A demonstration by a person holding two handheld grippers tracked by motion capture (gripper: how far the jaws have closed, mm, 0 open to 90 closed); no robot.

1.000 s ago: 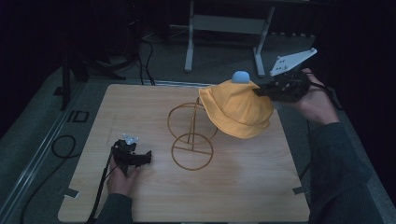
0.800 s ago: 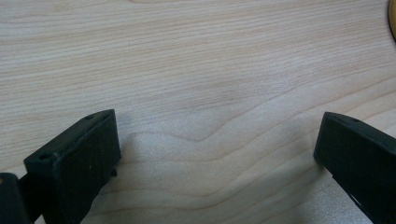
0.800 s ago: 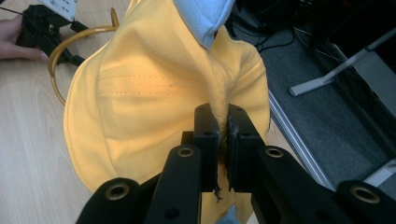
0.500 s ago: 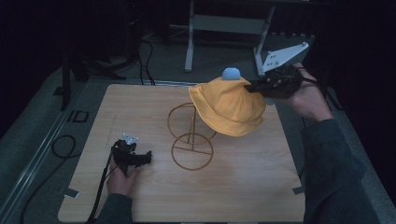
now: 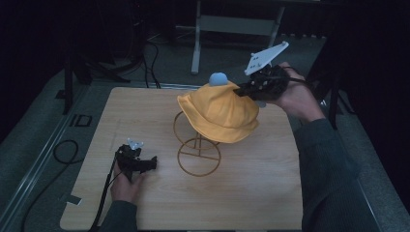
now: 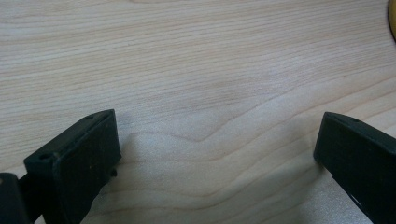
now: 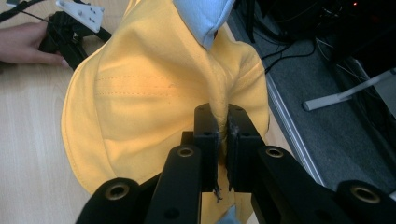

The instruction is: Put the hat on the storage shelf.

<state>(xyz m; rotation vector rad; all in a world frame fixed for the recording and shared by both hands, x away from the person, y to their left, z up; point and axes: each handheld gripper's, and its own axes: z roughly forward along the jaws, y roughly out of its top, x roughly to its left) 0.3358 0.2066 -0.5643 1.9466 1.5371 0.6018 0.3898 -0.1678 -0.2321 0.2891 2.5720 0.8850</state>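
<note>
Since the earlier frames, we have carried the yellow fabric bucket hat point(image 5: 220, 116) with the pale blue pompom point(image 5: 218, 79) leftward across the far part of the light wooden table point(image 5: 270, 193), from beside the gold wire hat stand point(image 5: 196, 145) to a position over its upper ring. Our left hand has kept its place.

The right gripper point(image 5: 240, 90) holds the hat with its jaws pinched together on a fold of the fabric near the crown; in the right gripper view point(image 7: 223, 122) the cloth is visibly squeezed between the two black jaws. The hat hangs from this grip, tilted, with its brim drooping over the top of the stand. We cannot tell whether the fabric already touches the wire.

The left gripper point(image 5: 150, 163) rests near the table's front left, well apart from the stand. In the left gripper view its jaws stand wide apart with bare wood between them point(image 6: 215, 140).

Progress, as we judge it: pickup and most of the transport are done. Left to do:
1. Centre the crown over the upper ring of the stand.
2. Lower the hat until the ring bears it.
3. Release the fold and withdraw the right gripper.
</note>
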